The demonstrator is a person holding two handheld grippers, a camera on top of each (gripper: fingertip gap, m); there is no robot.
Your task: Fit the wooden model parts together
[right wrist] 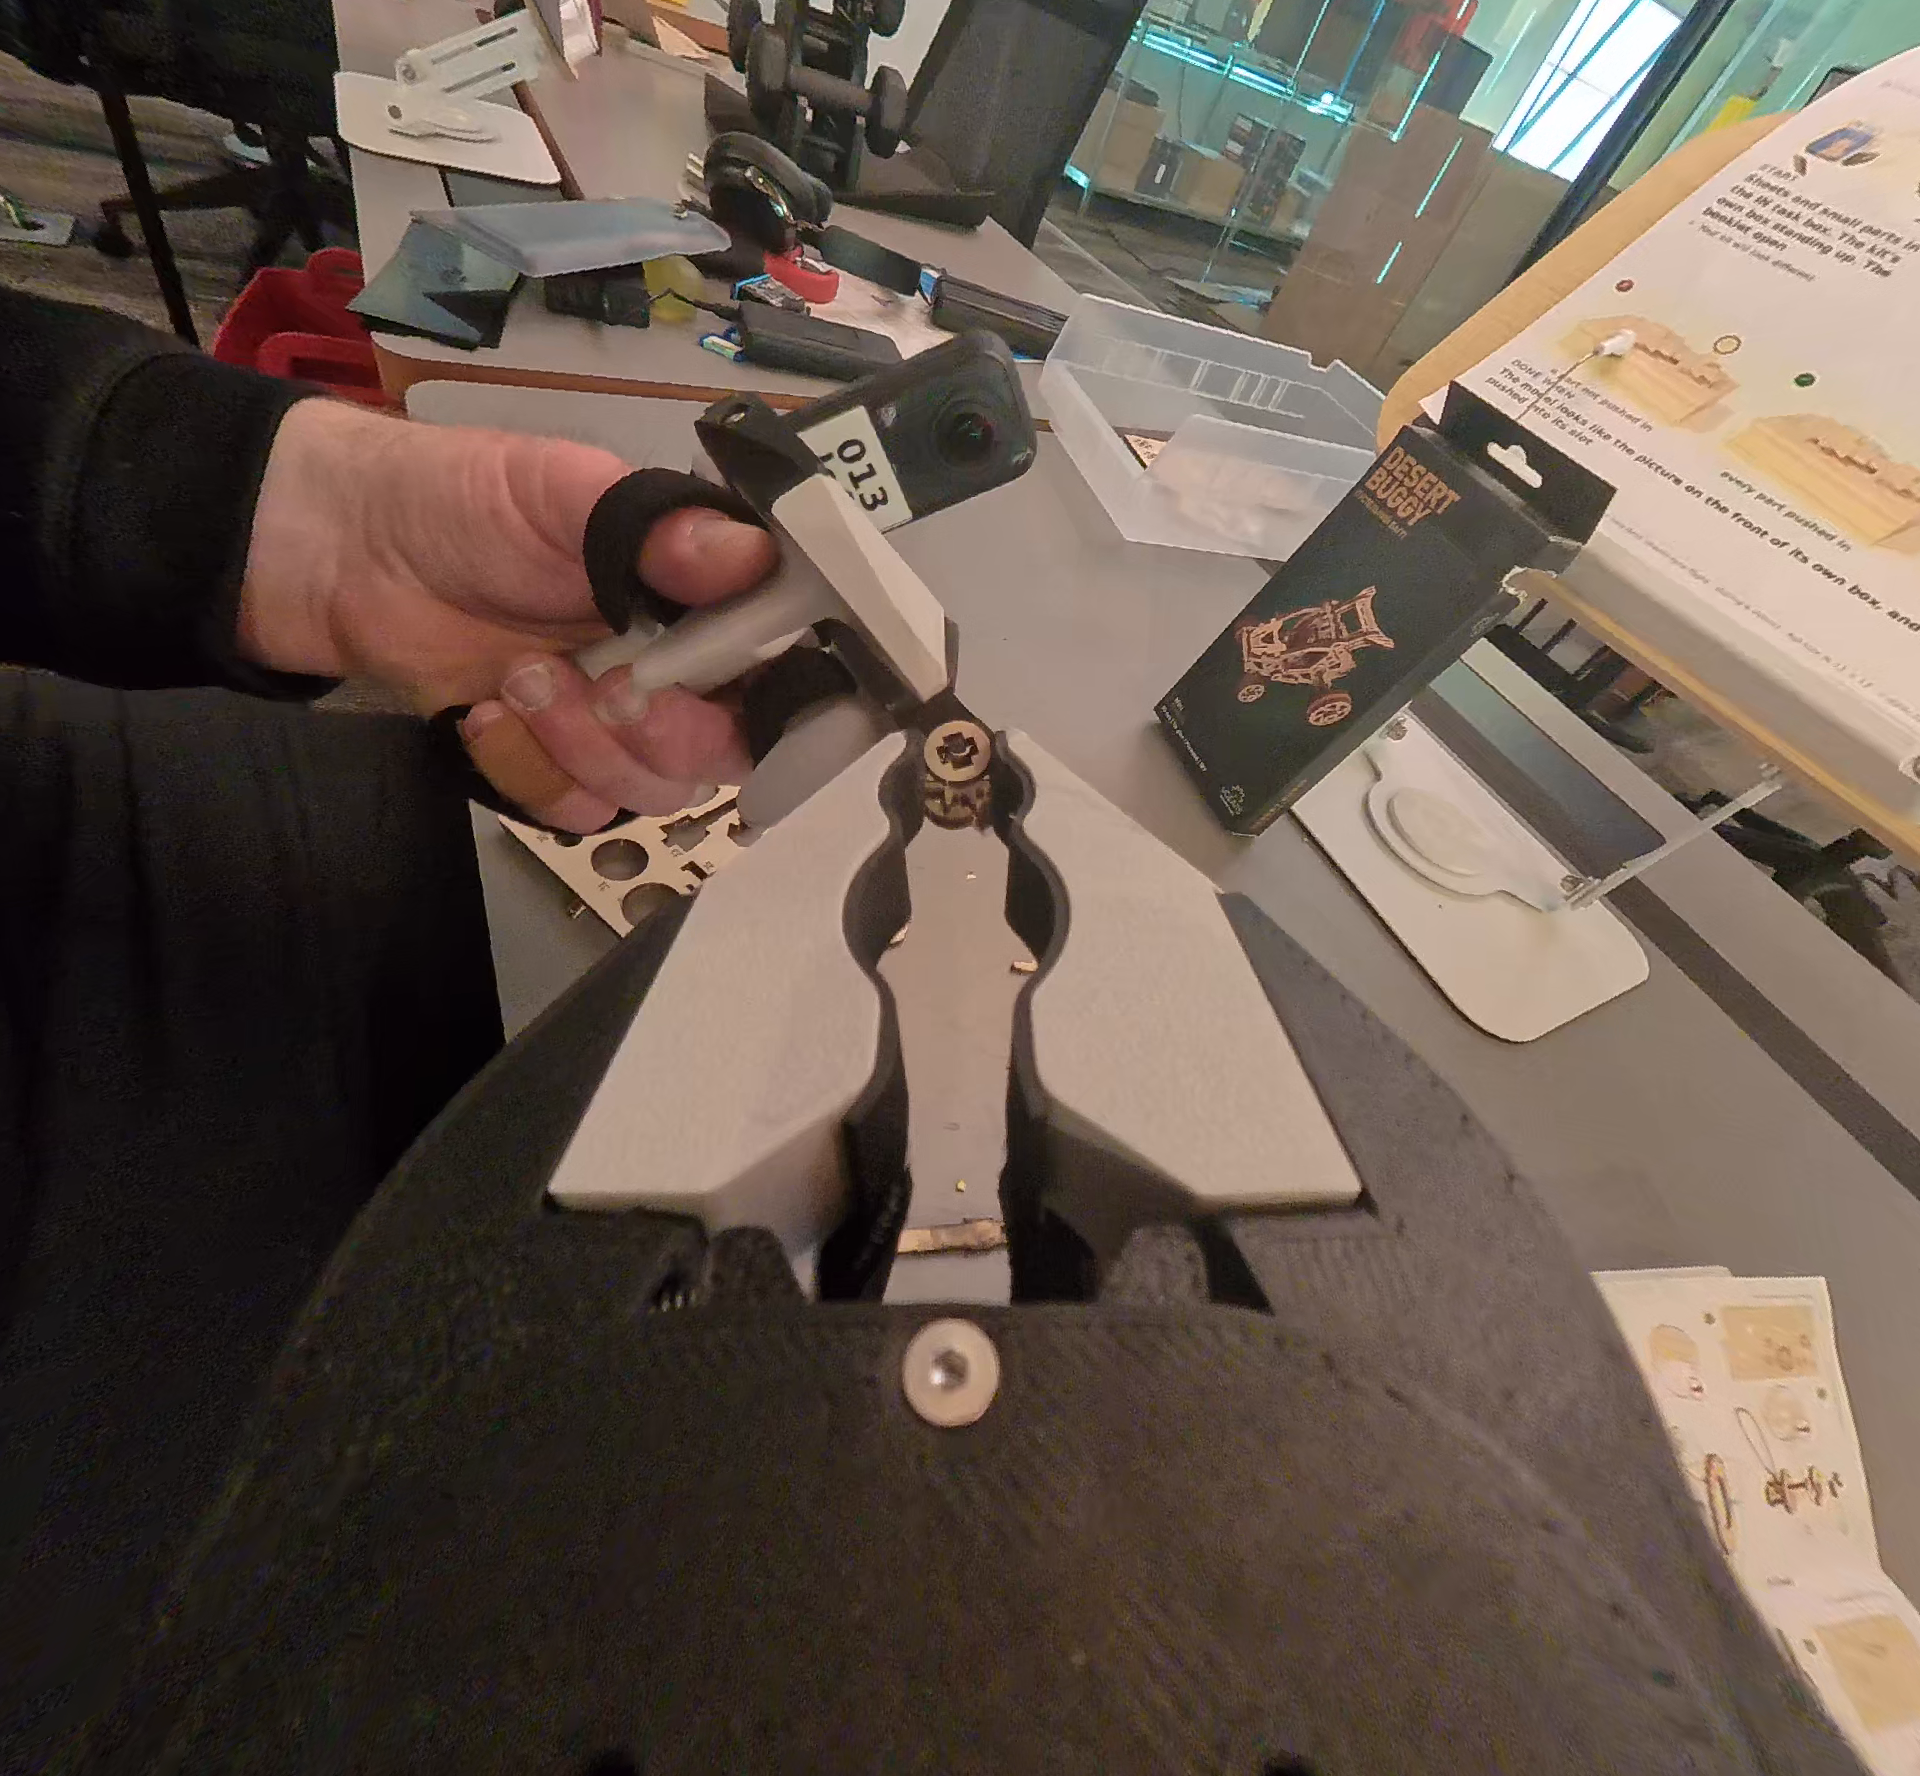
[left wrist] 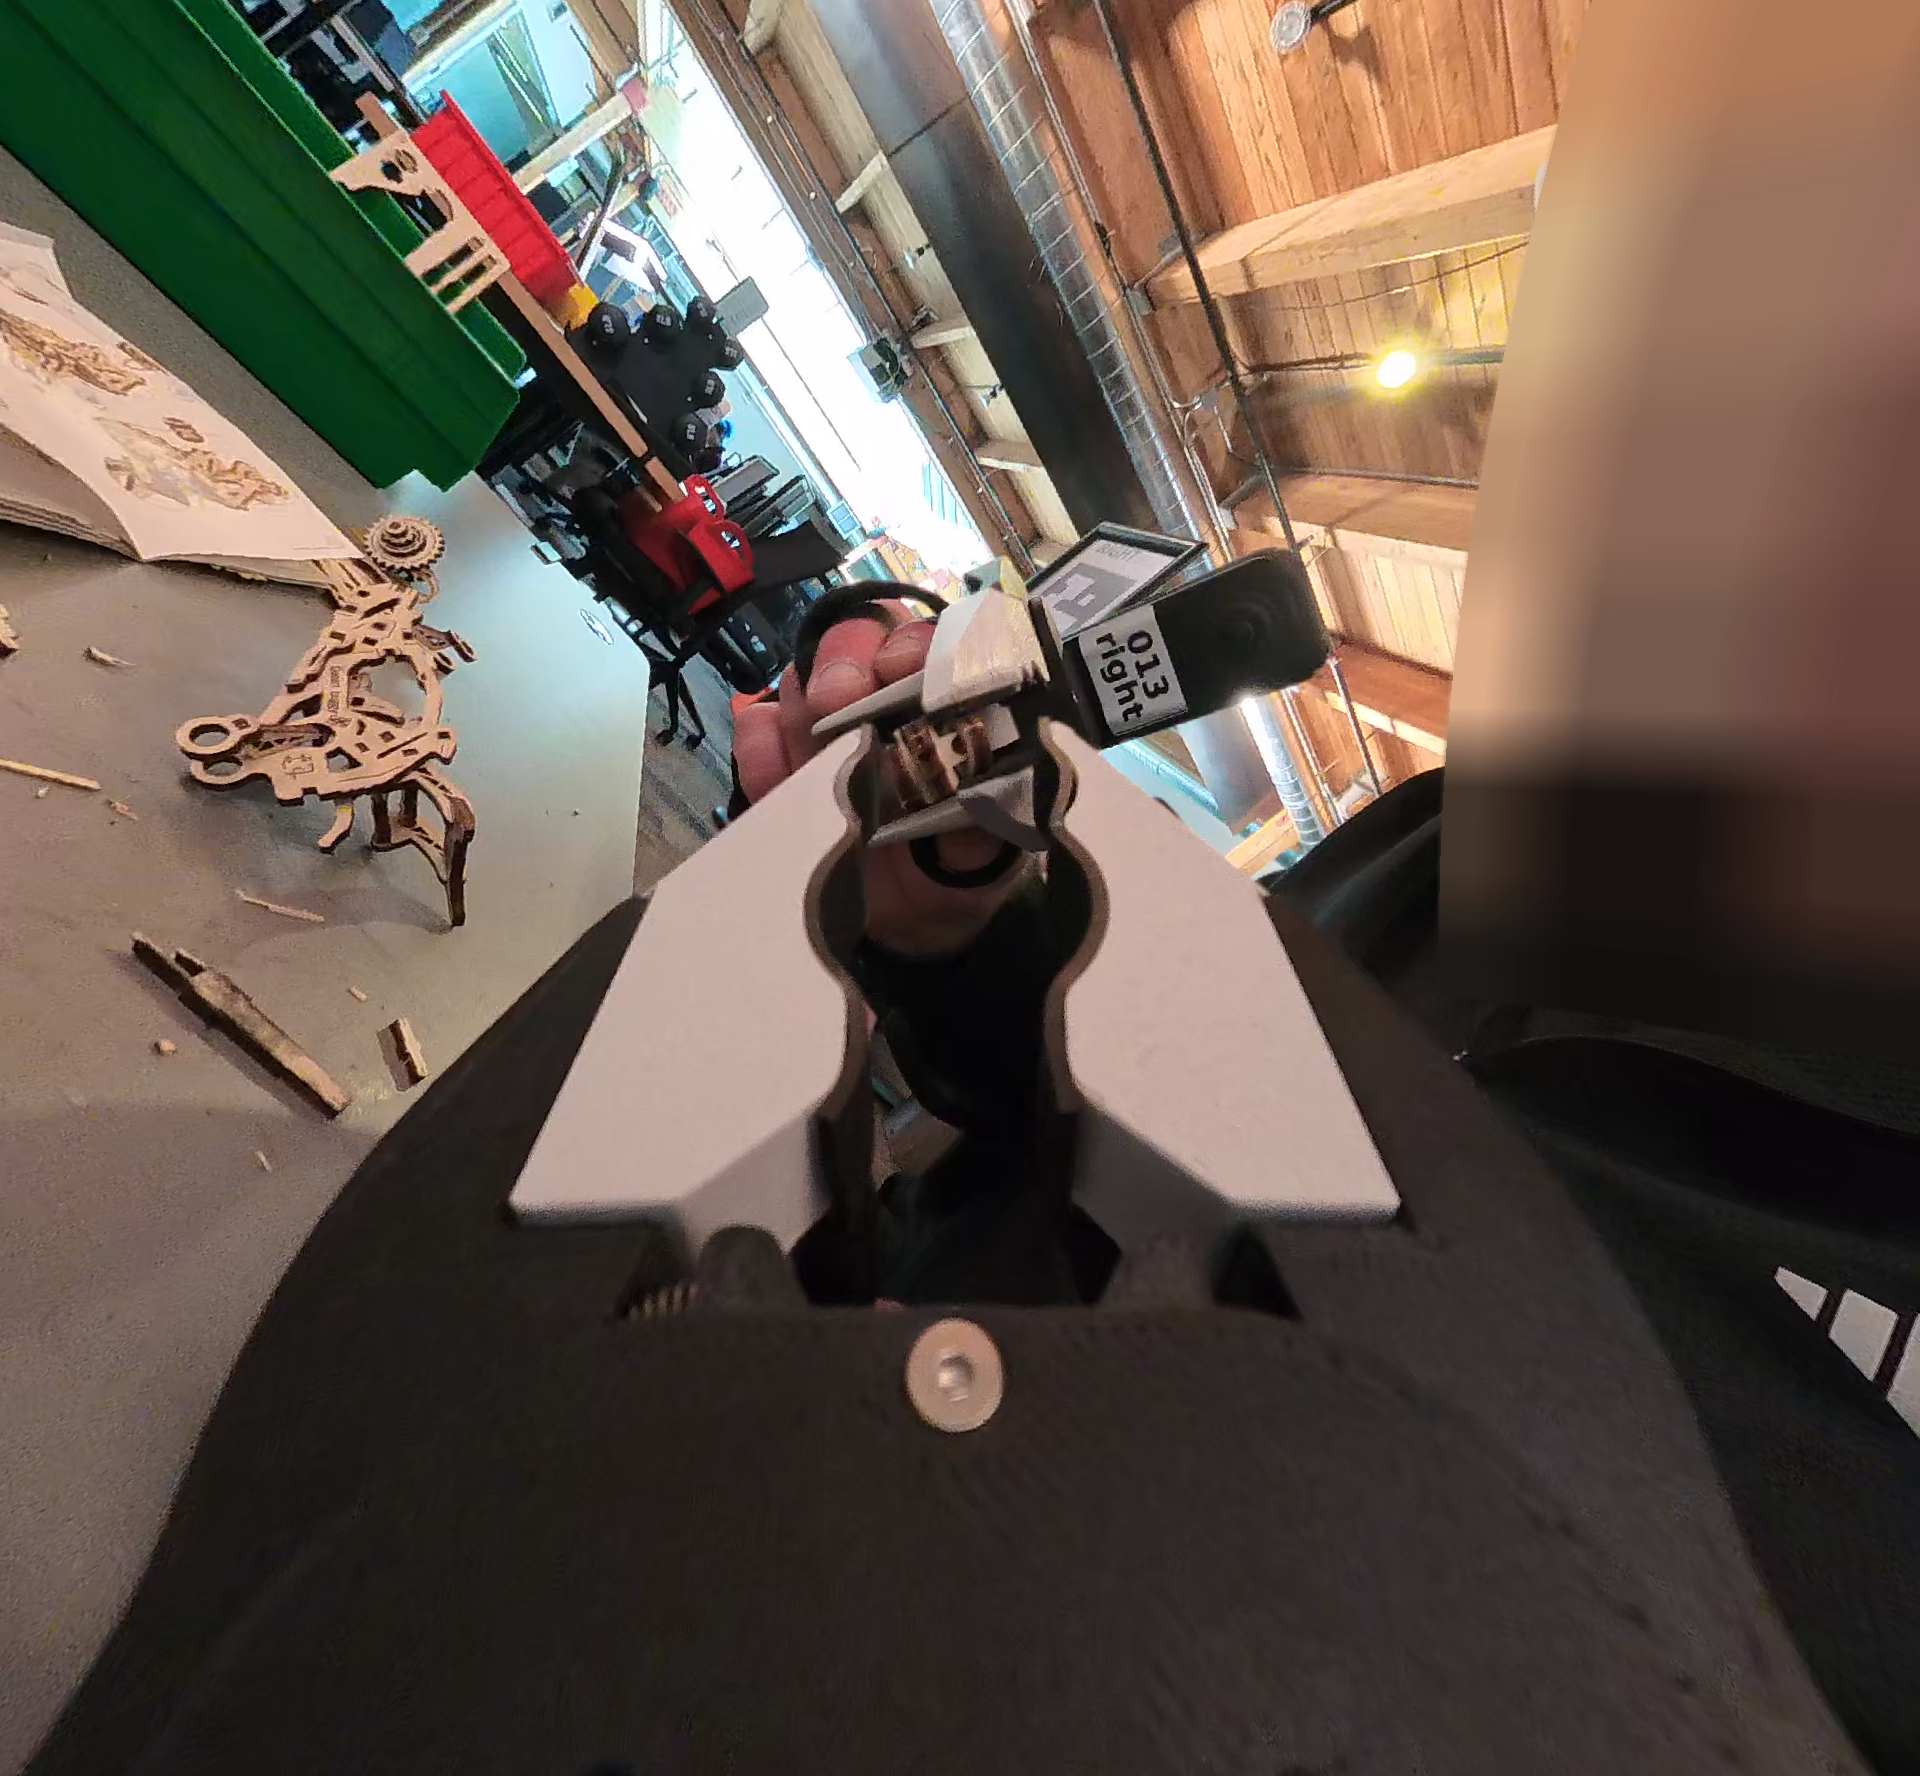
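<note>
Around me: half-built wooden model [left wrist: 343,739] and scraps on the grey table [left wrist: 125,1155], black kit box [right wrist: 1382,625] upright, punched sheet [right wrist: 634,853] under my left hand [right wrist: 499,604]. Small wooden wheel part [right wrist: 958,776], cross-slotted, sits pinched between my right gripper [right wrist: 961,781] tips; left gripper [right wrist: 951,687] tips meet it too, whether clamped I can't tell. Table edge [left wrist: 636,791] close.

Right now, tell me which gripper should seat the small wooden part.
Right, probably: the right gripper is shut on the wooden part, while the left gripper is open, its tips merely meeting that part.
</note>
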